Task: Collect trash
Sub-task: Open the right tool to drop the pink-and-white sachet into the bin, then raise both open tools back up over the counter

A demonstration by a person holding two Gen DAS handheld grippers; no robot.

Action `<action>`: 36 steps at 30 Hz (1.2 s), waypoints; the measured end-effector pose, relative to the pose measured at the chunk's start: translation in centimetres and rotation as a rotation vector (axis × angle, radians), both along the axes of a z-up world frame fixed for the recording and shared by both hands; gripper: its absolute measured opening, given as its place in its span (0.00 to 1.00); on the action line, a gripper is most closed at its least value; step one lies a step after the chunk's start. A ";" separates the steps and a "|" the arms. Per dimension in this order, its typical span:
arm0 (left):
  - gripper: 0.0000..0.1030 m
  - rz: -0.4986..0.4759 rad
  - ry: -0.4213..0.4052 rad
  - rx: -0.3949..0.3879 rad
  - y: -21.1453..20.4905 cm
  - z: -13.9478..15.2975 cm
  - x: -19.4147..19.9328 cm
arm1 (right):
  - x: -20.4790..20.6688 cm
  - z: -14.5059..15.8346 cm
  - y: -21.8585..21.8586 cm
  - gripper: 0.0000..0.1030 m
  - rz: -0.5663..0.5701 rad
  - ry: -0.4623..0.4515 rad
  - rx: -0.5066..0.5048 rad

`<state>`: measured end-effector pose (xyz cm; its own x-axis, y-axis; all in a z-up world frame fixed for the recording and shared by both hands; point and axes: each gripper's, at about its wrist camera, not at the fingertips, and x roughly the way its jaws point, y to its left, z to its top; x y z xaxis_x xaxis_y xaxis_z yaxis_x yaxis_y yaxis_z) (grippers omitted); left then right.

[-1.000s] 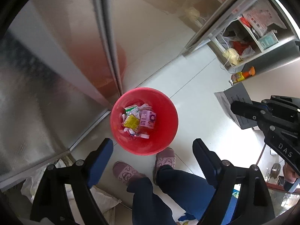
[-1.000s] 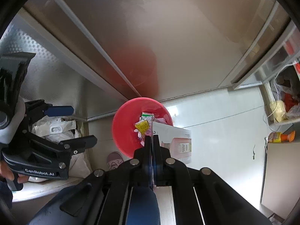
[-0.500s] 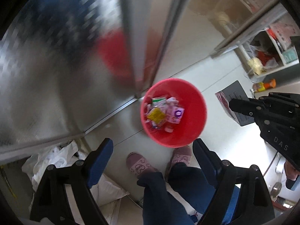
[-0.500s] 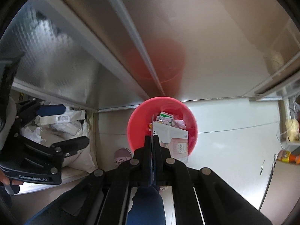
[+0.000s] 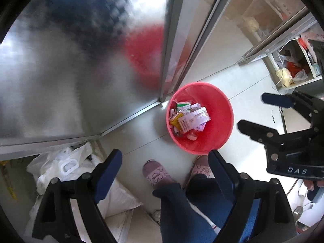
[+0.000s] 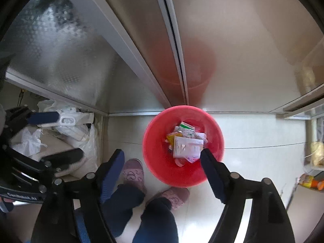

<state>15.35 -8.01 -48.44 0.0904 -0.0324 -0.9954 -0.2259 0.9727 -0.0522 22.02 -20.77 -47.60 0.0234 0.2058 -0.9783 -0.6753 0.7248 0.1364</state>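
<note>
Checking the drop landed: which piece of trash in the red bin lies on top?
The white carton lies flat atop the pile in the red bin; the yellow packet and green-striped box sit partly beneath it.

The right gripper body bore the white lettering "DAS". The left gripper body bore "CenRobot.AI", partly blurred. Print on the trash was illegible.

- I see a plain bright red bin; its red glow reflects in the silver metal panels.
- A white carton with pink print tops the trash, beside a yellow packet and a green-and-white box.
- My grippers are black with dark blue pads.
- The person's slippers are mauve pink with a curly darker pattern; trousers dark blue.
- The floor is pale cream tile.
- White plastic bags sit left.
</note>
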 end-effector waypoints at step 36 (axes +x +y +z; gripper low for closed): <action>0.83 0.454 -0.348 0.231 31.3 35.0 -6.3 | 0.1 35.5 30.4 0.99 0.367 -0.363 0.158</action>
<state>9.07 23.28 -13.46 0.3650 0.2986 -0.8818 -0.6281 0.7781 0.0035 22.10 9.61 -12.10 0.2529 0.4079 -0.8773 -0.9042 0.4221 -0.0644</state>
